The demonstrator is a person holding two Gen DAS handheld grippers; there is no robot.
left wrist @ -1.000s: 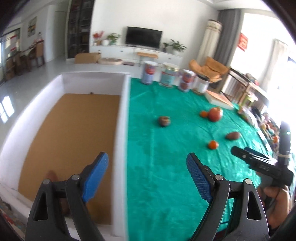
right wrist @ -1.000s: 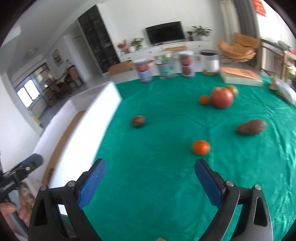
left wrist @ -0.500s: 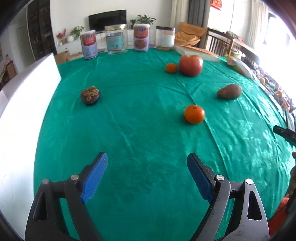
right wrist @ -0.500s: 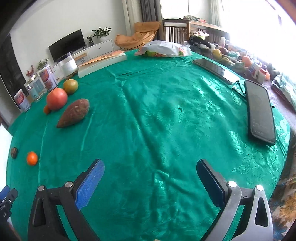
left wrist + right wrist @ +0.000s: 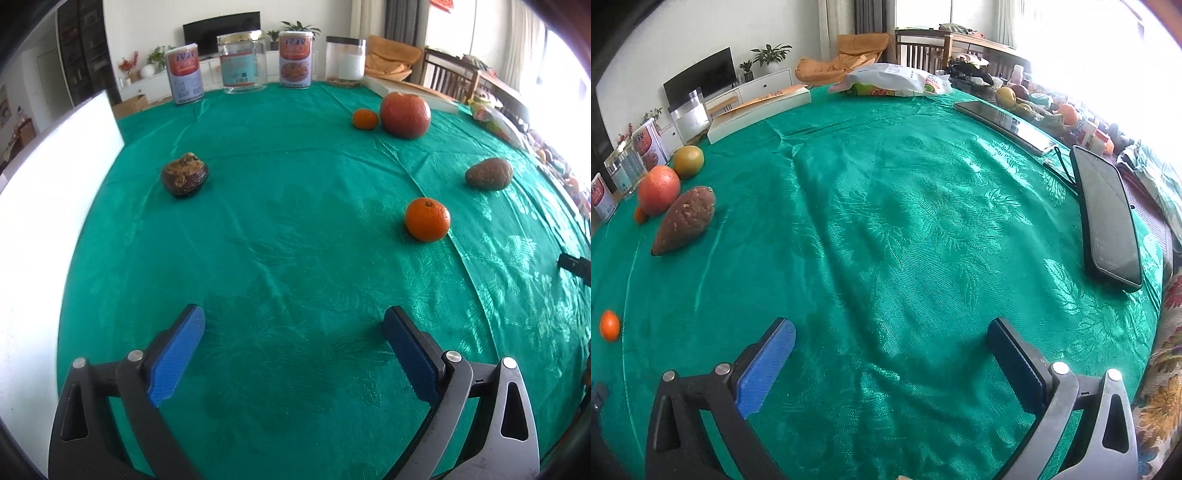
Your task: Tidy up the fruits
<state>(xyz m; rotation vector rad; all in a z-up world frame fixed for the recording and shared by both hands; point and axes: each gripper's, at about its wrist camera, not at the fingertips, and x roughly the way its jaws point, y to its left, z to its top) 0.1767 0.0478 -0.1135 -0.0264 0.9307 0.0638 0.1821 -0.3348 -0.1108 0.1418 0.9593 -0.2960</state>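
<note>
Fruit lies scattered on the green tablecloth (image 5: 295, 240). A mandarin (image 5: 427, 219) sits ahead and right of my left gripper (image 5: 293, 326), whose jaws are opening with nothing between them. A dark wrinkled fruit (image 5: 184, 174) lies ahead to its left. Farther back are a red apple (image 5: 405, 115), a small orange (image 5: 365, 119) and a brown sweet potato (image 5: 488, 173). My right gripper (image 5: 892, 336) is open over bare cloth. To its far left lie the sweet potato (image 5: 684, 219), the apple (image 5: 658, 189), a green-yellow fruit (image 5: 688, 161) and the mandarin (image 5: 609, 325).
A white box wall (image 5: 44, 221) rises along the left edge. Several cans and jars (image 5: 243, 62) stand at the table's far side beside a flat white box (image 5: 410, 92). A dark tablet (image 5: 1106, 218), another tablet (image 5: 1004, 122) and a snack bag (image 5: 890, 79) lie to the right.
Both grippers swung right and lower, the left from over the white box to the cloth, the right from the fruit to the bare cloth by the tablets. The left jaws stand slightly wider.
</note>
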